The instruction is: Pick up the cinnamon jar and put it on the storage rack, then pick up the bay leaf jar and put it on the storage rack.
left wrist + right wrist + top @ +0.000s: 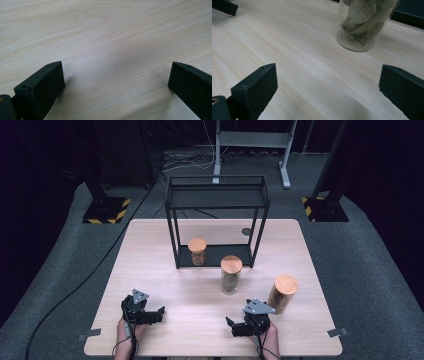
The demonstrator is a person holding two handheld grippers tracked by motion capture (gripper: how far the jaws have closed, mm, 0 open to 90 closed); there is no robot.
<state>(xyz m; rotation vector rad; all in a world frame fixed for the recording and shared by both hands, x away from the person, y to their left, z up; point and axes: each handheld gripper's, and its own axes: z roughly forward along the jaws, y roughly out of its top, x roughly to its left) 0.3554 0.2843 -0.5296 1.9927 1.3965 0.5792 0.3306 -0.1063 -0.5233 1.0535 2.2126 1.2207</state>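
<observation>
Three clear jars with round wooden lids stand on the light wood table (165, 245). One jar (197, 251) rests on the bottom shelf of a black metal rack (217, 195). A second jar (231, 274), holding dried leaves, stands just in front of the rack and appears in the right gripper view as the leaf jar (362, 25), ahead and to the right of the jaws. The third jar (282, 293) is at the right, close beside my right gripper (232, 326). My left gripper (158, 313) lies at the near left. Both the left gripper (116, 80) and the right gripper (328, 82) are open over bare wood, holding nothing.
The rack's dark bottom shelf (409, 12) lies behind the leaf jar. A black jaw tip of the other gripper (224, 6) shows far off. A small dark disc (246, 231) lies on the table behind the rack. Stands and cables sit on the floor beyond.
</observation>
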